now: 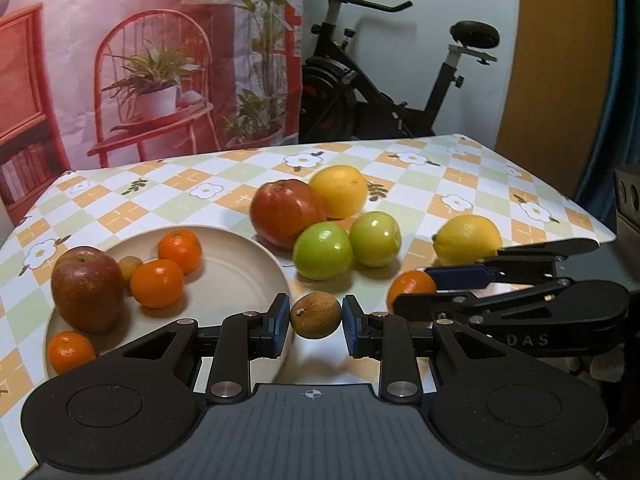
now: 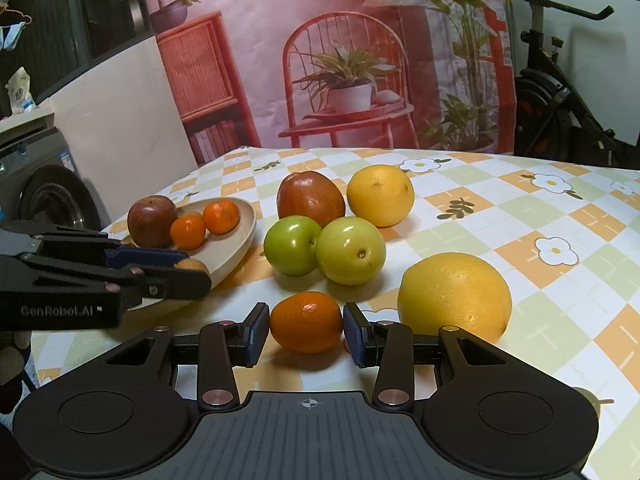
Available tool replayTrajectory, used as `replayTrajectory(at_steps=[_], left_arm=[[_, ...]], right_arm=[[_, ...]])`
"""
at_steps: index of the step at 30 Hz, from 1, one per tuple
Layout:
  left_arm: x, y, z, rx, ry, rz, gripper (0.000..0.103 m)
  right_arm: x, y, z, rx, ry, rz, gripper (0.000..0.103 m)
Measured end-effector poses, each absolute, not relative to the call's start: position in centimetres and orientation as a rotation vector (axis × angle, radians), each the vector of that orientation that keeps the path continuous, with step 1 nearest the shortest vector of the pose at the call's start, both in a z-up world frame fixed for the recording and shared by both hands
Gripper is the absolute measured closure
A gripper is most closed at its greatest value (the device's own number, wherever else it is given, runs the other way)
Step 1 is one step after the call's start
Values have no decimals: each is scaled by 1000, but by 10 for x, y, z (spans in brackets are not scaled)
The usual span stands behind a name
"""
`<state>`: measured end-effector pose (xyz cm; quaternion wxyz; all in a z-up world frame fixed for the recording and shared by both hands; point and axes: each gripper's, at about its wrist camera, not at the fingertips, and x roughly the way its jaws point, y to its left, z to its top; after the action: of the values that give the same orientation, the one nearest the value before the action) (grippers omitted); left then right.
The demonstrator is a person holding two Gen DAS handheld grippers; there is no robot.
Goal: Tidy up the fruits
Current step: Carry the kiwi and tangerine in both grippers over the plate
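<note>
**Fruit lot on checked cloth: two grippers, each closed on one piece**

Hidden or unclear:
- Small pale fruit (image 1: 130, 268) in the plate (image 1: 240, 276), mostly covered by the apple (image 1: 87, 289) and a mandarin (image 1: 157, 283); kind not determinable.
- Lowest mandarin in the plate (image 1: 70, 351), partly cut by the left gripper's body.
- Plate's near rim, covered by the left gripper in both views.
- Lower right of the right wrist view: a greenish object behind the gripper body, too little showing to name.

Grippers:
- Left gripper (image 1: 316, 316): angled down towards the table, fingers narrow, pads clamped on a small brown round fruit (image 1: 316, 315). The fruit sits at the plate's right edge; whether it is over the rim or just beside it cannot be told.
- Right gripper (image 2: 306, 323): angled down, fingers narrow, pads pressed on either side of an orange mandarin (image 2: 306, 321). The mandarin lies low against the tablecloth (image 2: 560, 216), a shadow beneath it, just beside a large yellow citrus (image 2: 455, 297).

Loose on the cloth:
- Two green apples (image 2: 325, 249), touching.
- Red apple (image 2: 311, 198) and a second yellow citrus (image 2: 380, 194) behind them.

In the plate: apple, three mandarins, the pale fruit.

Background: printed backdrop (image 1: 152, 60); exercise bike (image 1: 384, 76).
</note>
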<state>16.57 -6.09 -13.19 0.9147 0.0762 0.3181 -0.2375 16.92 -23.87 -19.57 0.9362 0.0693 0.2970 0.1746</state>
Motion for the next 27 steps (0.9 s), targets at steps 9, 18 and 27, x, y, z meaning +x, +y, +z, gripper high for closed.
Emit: replayTrajectory(at_steps=[9,18,27], left_arm=[[183,-31,-125,62,671,-373,73],[205,-2,-133,28,724,-224,73],[208,9,-140,35,731,-173,73]], right_arm=[[170,-238,-196,140,609,357,66],[170,-238,-196,139,608,361,66],[170,-237,-196,113,609,352,66]])
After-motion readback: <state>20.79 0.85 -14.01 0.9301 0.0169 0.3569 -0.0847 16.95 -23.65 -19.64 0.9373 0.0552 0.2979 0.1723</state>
